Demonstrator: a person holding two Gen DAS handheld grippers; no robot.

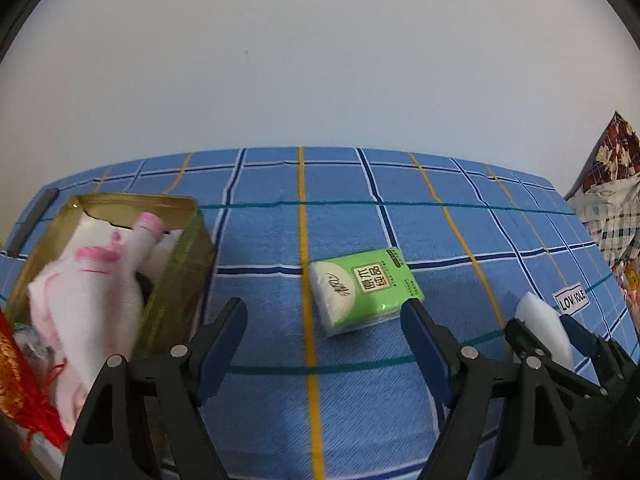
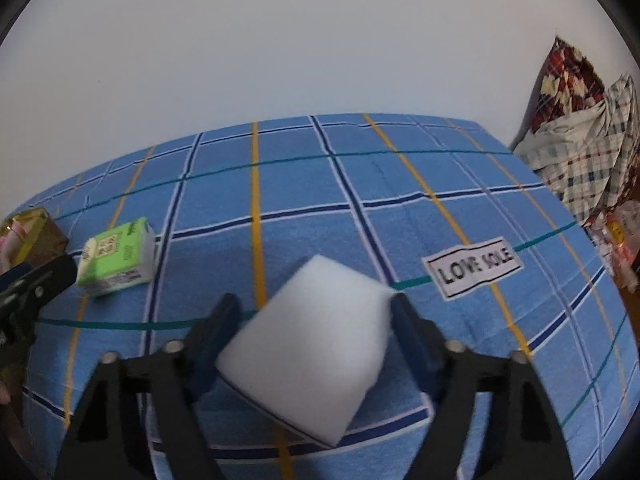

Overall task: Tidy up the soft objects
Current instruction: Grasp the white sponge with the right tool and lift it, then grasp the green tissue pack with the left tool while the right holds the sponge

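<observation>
White foam block [image 2: 308, 344] clamped between right hand-held gripper [image 2: 316, 308] fingers; green tissue pack [image 1: 364, 290] just ahead of spread, empty left hand-held gripper [image 1: 324, 316]; gold box [image 1: 180, 236] left of the pack

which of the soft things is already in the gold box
The pink-and-white plush: it sits inside the gold box. The green tissue pack lies on the blue cloth, and the white sponge is between the right gripper's fingers.
</observation>
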